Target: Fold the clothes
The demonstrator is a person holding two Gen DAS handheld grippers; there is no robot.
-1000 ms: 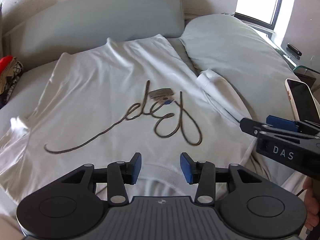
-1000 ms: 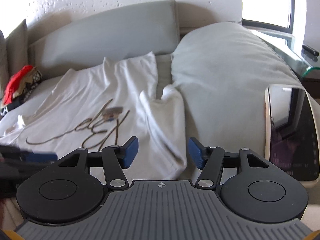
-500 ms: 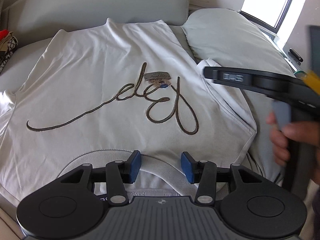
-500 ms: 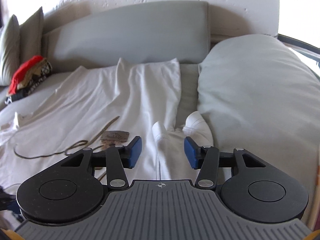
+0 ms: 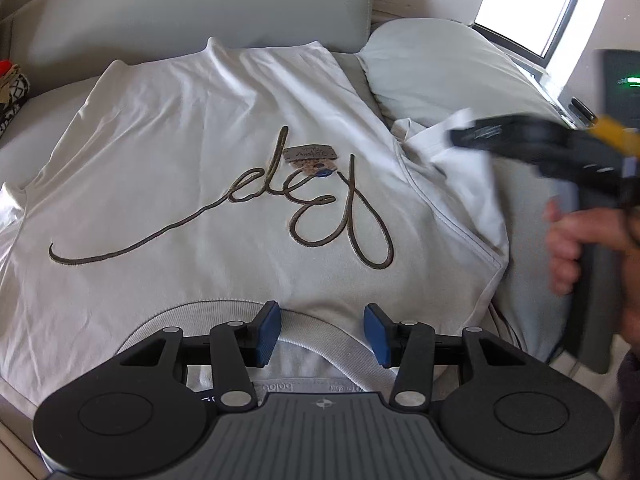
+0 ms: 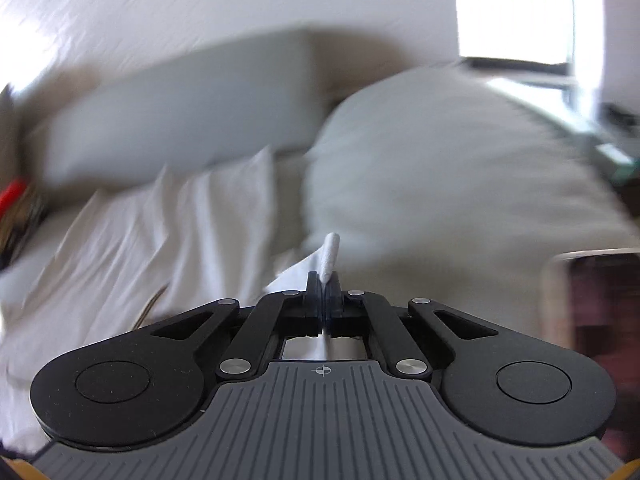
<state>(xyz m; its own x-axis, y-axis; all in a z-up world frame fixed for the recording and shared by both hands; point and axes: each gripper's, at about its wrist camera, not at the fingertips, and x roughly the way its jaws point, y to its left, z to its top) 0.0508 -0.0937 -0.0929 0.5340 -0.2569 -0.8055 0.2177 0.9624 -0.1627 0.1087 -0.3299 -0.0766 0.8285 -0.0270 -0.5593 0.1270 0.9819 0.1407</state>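
Where ribbed cuff bunches, right gripper pinches — soft white sweatshirt.

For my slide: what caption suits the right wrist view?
Right gripper shut on the white sweatshirt's sleeve, beside the grey cushion.

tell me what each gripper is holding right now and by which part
The right gripper is shut on the sleeve of the white t-shirt, pinching its cuff end. The left gripper is open over the collar, holding nothing.
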